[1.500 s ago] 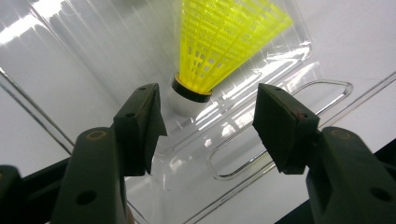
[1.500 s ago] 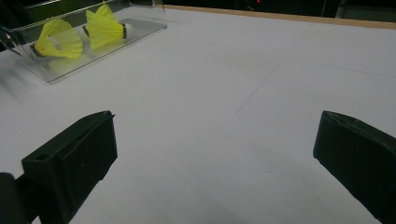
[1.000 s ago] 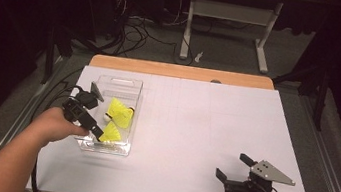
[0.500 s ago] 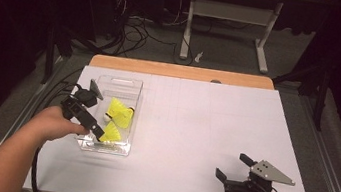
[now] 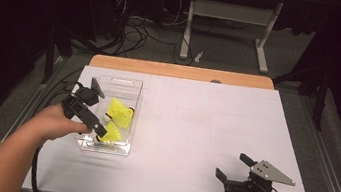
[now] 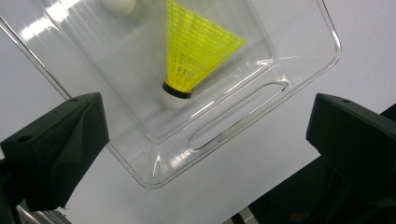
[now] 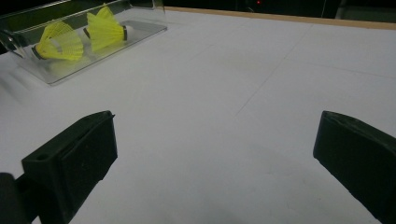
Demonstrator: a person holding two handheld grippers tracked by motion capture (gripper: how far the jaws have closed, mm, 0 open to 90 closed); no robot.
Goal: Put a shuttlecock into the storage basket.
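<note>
- Covering the table [image 5: 194, 129]: a white sheet, plain and matt, with a strip of wood showing along the far edge.
- Standing on the left part of that sheet: a clear plastic tray [image 5: 127, 120], oblong, with rounded corners, a flat rim and a slot handle cut into its short end; seen from above through the left gripper view as a glassy tray [image 6: 299, 70] with bright glints.
- Lying inside the tray, on their sides: two yellow shuttlecocks, the nearer one [image 5: 112, 132] at the tray's near end, the farther one [image 5: 120, 113] just beyond it, close together; whether touching, cannot tell.
- Showing up close in the left gripper view: a yellow mesh skirt flaring from a black band and a white cork head [image 6: 196, 51], resting on the tray floor; a second white cork at the top edge.
- Hovering over the tray's near left corner: left gripper [image 5: 91, 123], jaws just been opening and now spread wide, nothing between the pads, the shuttlecock free below.
- Sitting low at the near right of the sheet, well apart from the tray: right gripper [image 5: 234, 168], jaws spread wide, gripping nothing, bare sheet between them.
</note>
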